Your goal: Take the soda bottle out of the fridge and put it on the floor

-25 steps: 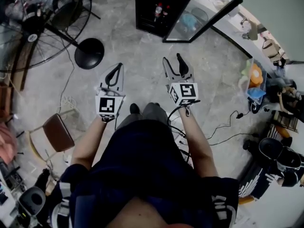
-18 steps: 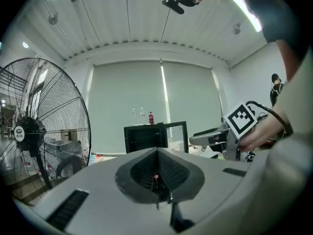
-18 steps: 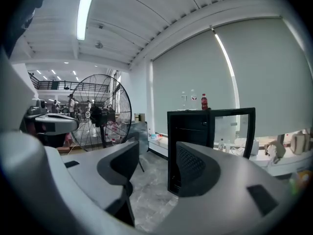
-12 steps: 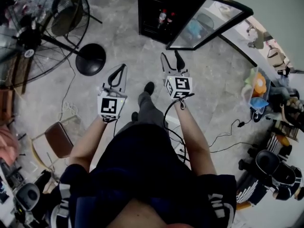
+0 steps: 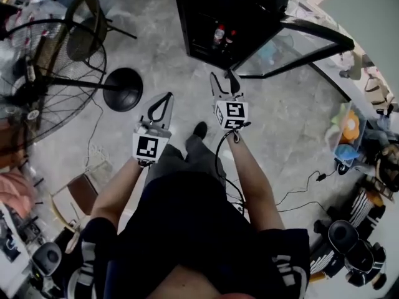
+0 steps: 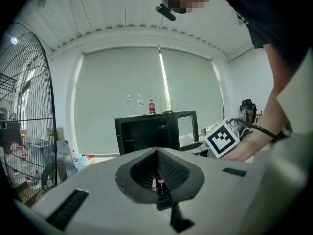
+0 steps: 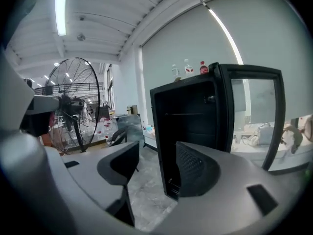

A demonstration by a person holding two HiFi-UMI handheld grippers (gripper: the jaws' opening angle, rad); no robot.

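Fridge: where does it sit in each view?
Head view: fridge top centre, door open.
Left gripper view: fridge dead centre, small.
Right gripper view: fridge centre right, large.
Shared landmark: floor fan, left of the fridge in all three.

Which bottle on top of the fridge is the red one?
The rightmost bottle: it is red, while the middle bottle and the left bottle are clear.

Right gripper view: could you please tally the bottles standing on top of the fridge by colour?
Clear bottles: 2
Red bottle: 1
Total on top of the fridge: 3
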